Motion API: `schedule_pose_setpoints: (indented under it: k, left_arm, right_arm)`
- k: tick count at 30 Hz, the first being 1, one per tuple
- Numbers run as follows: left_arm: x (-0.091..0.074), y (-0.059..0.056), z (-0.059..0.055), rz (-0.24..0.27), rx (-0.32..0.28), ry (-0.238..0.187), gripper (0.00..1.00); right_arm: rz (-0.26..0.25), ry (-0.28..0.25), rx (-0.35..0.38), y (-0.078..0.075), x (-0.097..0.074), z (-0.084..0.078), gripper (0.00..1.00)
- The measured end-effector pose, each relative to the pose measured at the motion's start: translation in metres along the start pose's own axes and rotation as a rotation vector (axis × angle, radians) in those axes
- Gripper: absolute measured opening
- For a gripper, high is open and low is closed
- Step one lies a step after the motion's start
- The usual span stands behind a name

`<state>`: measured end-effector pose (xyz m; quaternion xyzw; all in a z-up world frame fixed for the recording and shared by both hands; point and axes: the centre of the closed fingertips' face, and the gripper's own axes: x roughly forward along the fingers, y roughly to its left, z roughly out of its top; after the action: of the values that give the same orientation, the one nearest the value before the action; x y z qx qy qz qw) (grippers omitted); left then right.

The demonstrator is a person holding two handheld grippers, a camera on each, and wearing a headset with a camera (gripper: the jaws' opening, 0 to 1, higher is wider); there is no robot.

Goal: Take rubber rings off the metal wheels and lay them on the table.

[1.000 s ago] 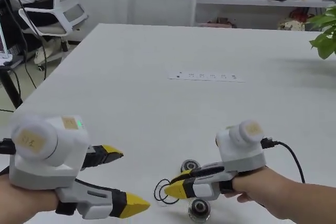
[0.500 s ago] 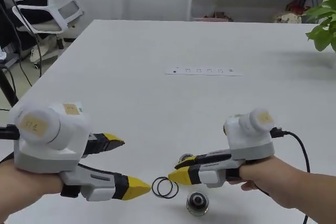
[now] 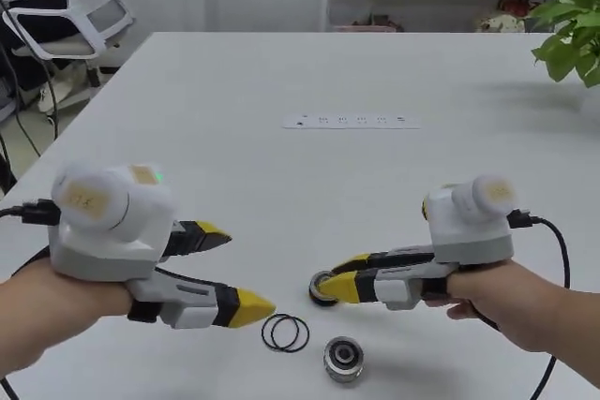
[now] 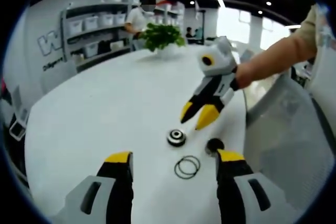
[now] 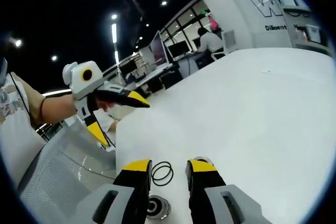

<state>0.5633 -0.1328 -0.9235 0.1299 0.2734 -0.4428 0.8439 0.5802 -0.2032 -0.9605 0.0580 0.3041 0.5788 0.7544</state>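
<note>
Two thin black rubber rings (image 3: 285, 333) lie overlapping on the white table (image 3: 309, 185), free of both grippers. A bare-looking metal wheel (image 3: 343, 359) stands just right of them, near the front edge. A second wheel (image 3: 322, 288) with a dark rim sits farther back, partly hidden by the tips of my right gripper (image 3: 343, 276), which is open and holds nothing. My left gripper (image 3: 234, 269) hovers left of the rings, wide open and empty. The left gripper view has the rings (image 4: 187, 166) between its own jaws, the wheels (image 4: 176, 137) (image 4: 214, 145) beyond. The right gripper view shows rings (image 5: 162, 172) and wheels (image 5: 200, 160) (image 5: 155, 206).
A flush white socket strip (image 3: 351, 122) is set into the middle of the table. A green plant (image 3: 567, 39) stands at the far right edge. Office chairs (image 3: 66, 30) and shelves sit beyond the far side. The right gripper's cable (image 3: 562, 306) trails to the right.
My right gripper has drawn back to the right from the rings, which now lie free on the table, and its tips are by the far wheel. The left gripper rose slightly.
</note>
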Motion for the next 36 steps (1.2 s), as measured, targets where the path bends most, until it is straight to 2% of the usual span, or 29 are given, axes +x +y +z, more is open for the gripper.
schedule_pose_setpoints:
  k: [10,24,36]
  left_arm:
    - [0.013,0.008,-0.001,-0.010,0.014,0.013,0.61]
    - [0.030,0.010,-0.003,-0.025,0.015,0.023,0.57]
    - [0.044,0.006,-0.008,-0.045,0.028,0.043,0.53]
  right_arm:
    - [-0.032,-0.016,-0.008,-0.011,-0.008,0.001,0.26]
    - [-0.081,0.008,-0.054,-0.025,-0.015,-0.010,0.25]
    - [-0.091,0.032,-0.075,-0.030,-0.011,-0.021,0.25]
